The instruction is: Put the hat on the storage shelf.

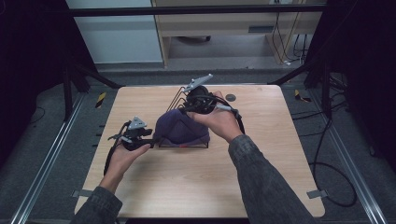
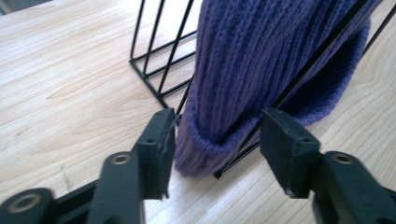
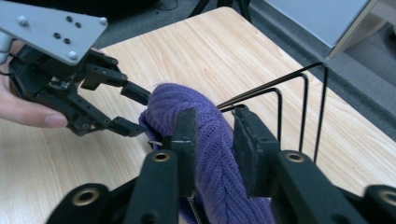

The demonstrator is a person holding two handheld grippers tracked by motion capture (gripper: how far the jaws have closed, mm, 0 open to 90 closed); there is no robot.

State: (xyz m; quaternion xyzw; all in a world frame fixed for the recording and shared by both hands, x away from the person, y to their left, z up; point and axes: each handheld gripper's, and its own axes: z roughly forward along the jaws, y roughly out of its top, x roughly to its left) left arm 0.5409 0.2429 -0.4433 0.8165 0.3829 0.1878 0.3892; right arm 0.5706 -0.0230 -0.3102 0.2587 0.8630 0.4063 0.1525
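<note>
Thing: purple knit beanie [image 1: 181, 127], draped over a black wire rack [image 1: 180, 97] near mid-table [image 1: 261, 154].
Long axis: it seems to run from the folded cuff at the rack's foot up the slanted wires.
Left gripper [image 2: 215, 133]: jaws apart, straddling the cuff and a wire at the base.
Right gripper [image 3: 214, 140]: jaws pinching a ridge of the beanie higher up.
Nearer hand: both at the hat; right already holds it, left sits at the low end.
</note>
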